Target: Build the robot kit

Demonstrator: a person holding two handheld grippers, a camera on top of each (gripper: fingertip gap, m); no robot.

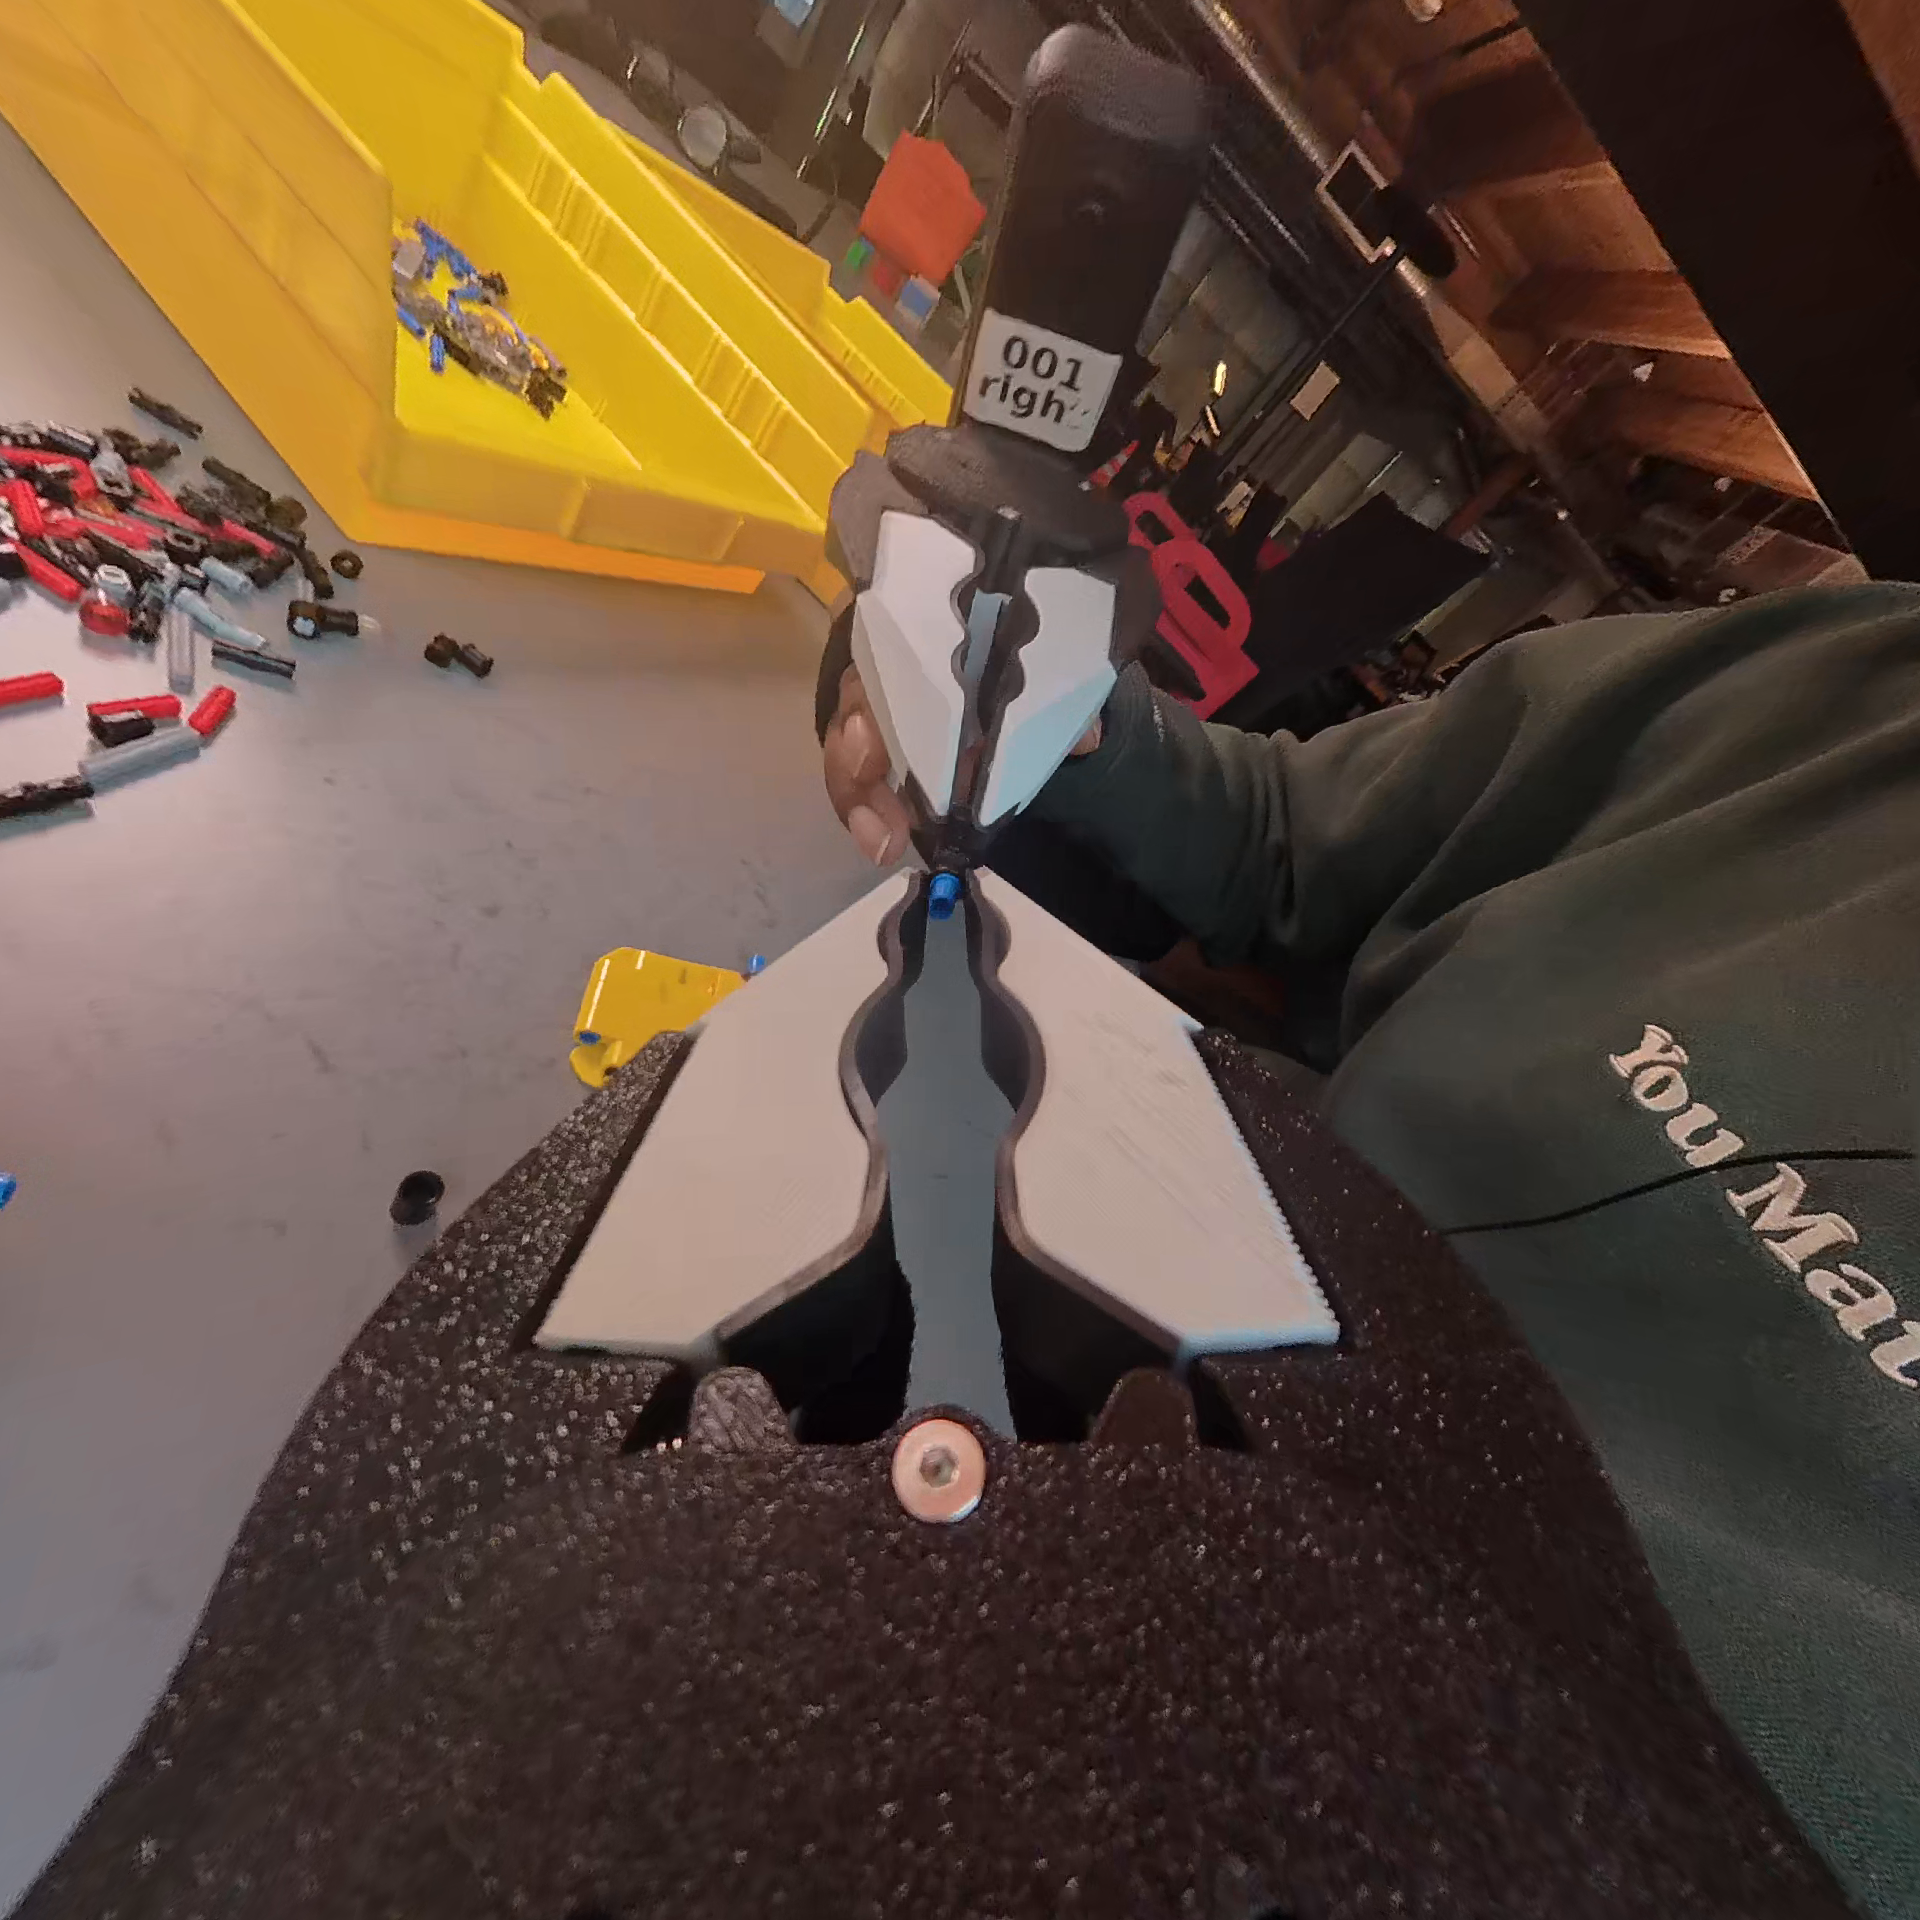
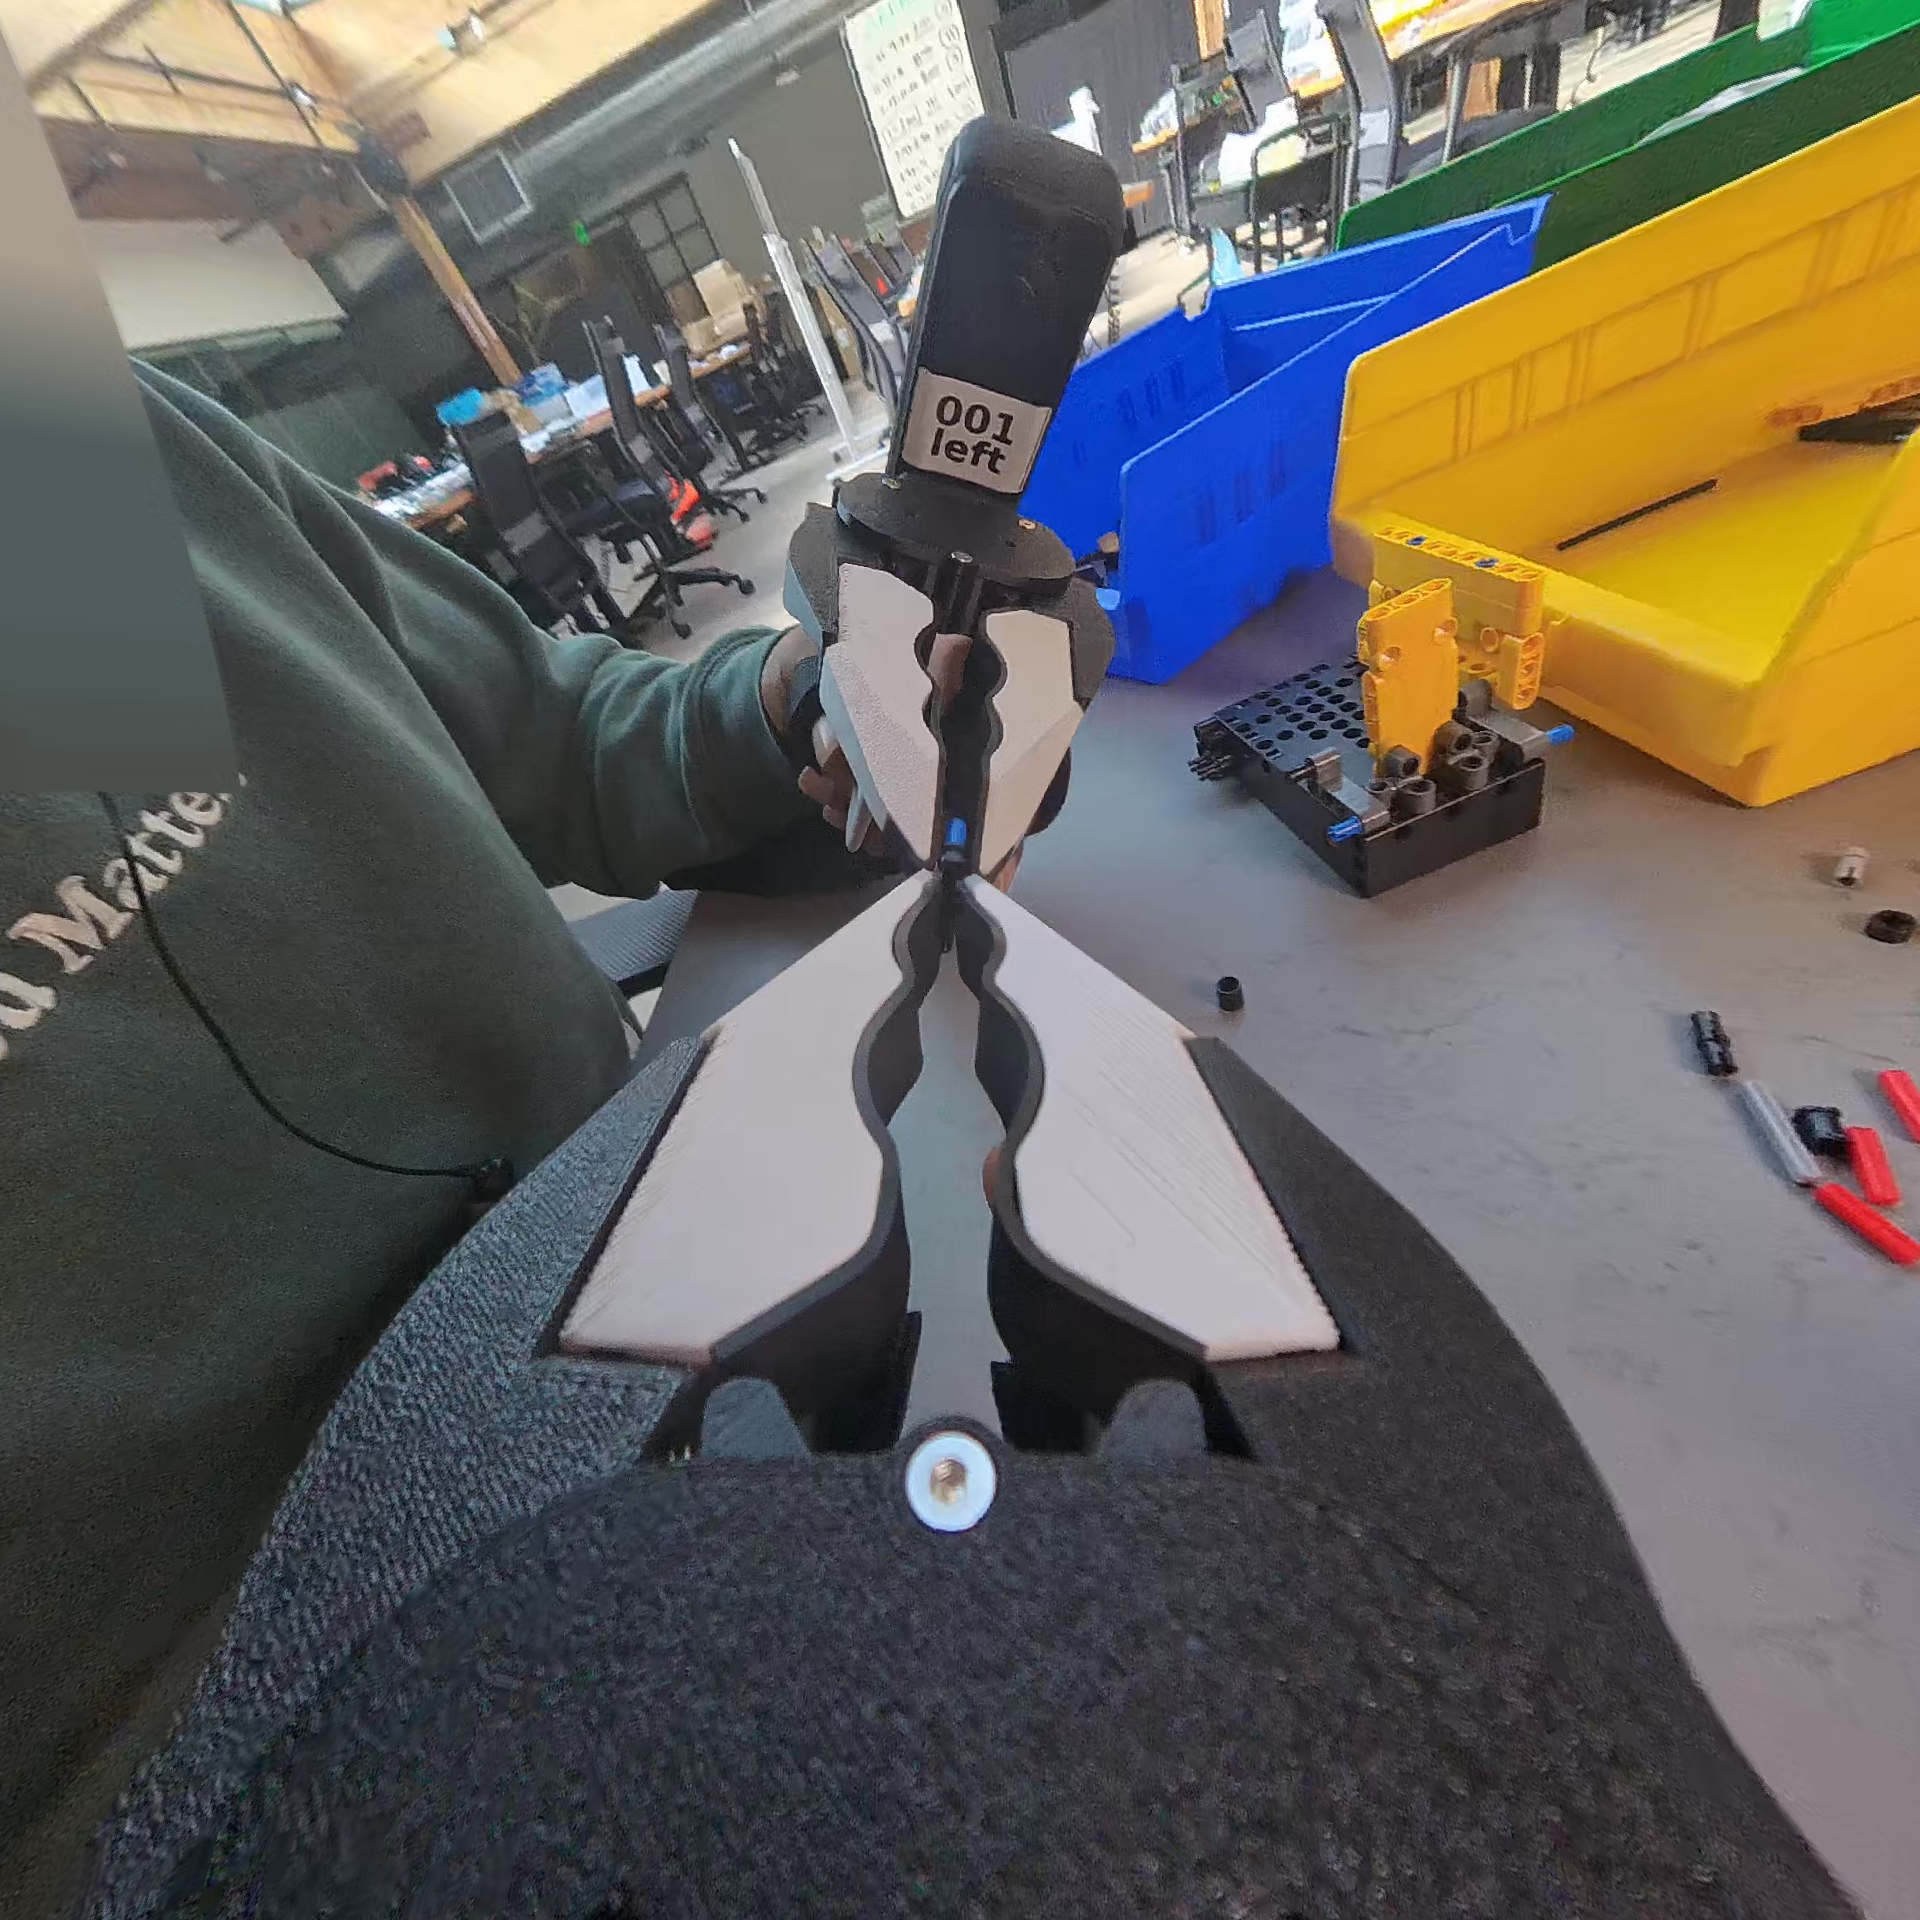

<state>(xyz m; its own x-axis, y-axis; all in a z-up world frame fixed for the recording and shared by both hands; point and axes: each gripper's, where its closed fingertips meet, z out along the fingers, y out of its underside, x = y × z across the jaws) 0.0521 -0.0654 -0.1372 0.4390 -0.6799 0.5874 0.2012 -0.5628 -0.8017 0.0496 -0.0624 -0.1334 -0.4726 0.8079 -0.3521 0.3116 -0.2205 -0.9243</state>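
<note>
Blue and small, a connector pin [image 1: 943, 890] sits pinched at the very tips of the left gripper [image 1: 943, 883], whose pale fingers [image 1: 769, 1132] are closed on it above the grey bench [image 1: 343, 935]. Tip to tip with it, the right gripper [image 2: 948, 896] points the other way, its fingers [image 2: 1117, 1132] drawn together on a thin black pin [image 2: 947, 914] that meets the blue one end to end; in the right wrist view the blue pin [image 2: 955, 832] shows between the far gripper's fingertips. A hand [image 1: 857, 758] in a dark green sleeve [image 1: 1351, 790] grips the right tool's handle. On the bench, to the left in the left wrist view, lies a scatter of red, black and grey building pieces [image 1: 135, 561], with a yellow bin [image 1: 582, 457] beyond it holding a heap of blue and black parts [image 1: 468, 312]. A small yellow assembly [image 1: 639, 1003] lies just left of the left gripper's fingers, and a black bushing [image 1: 418, 1197] sits nearer. In the right wrist view a black perforated frame [image 2: 1351, 769] carrying yellow beams [image 2: 1413, 655] stands on the right, in front of another yellow bin [image 2: 1662, 582] and a blue bin [image 2: 1226, 457].
</note>
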